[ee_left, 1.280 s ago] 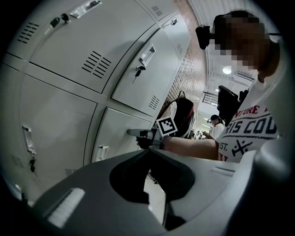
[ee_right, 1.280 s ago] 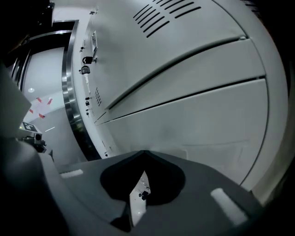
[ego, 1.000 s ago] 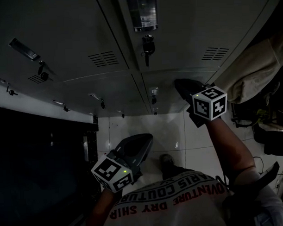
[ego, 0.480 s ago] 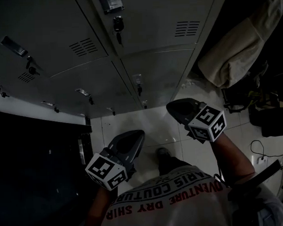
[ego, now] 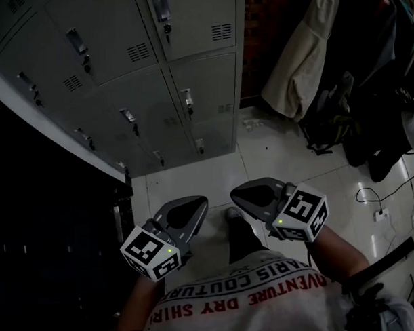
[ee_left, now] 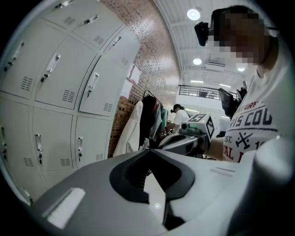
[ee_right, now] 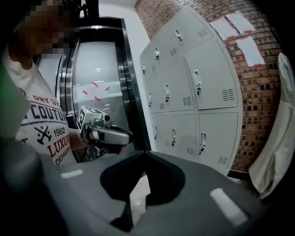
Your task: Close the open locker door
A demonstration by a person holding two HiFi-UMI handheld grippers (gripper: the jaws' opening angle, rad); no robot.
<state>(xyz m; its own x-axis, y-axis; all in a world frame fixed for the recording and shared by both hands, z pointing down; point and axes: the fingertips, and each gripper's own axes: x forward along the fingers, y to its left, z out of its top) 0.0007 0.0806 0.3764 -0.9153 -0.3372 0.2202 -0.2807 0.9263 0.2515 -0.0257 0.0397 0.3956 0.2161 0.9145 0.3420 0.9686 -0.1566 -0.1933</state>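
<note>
The grey locker bank [ego: 156, 75] fills the upper left of the head view, and every door I can see on it lies flush and shut. It also shows in the left gripper view as lockers [ee_left: 55, 92] and in the right gripper view as lockers [ee_right: 193, 101], again with flat doors. My left gripper [ego: 197, 204] and right gripper [ego: 242, 192] hang low in front of my torso, side by side over the tiled floor, well away from the lockers. Both have their jaws together with nothing between them.
A pale coat [ego: 305, 63] hangs to the right of the lockers, with dark bags [ego: 341, 116] under it. A cable and plug [ego: 378, 213] lie on the floor at the right. A dark metal-framed doorway [ee_right: 124, 92] stands left of the lockers. A brick wall [ee_right: 262, 69] is behind them.
The right gripper has dropped from near the locker faces to beside the left one. The head view has pulled back and swung right, so the lockers look farther away.
</note>
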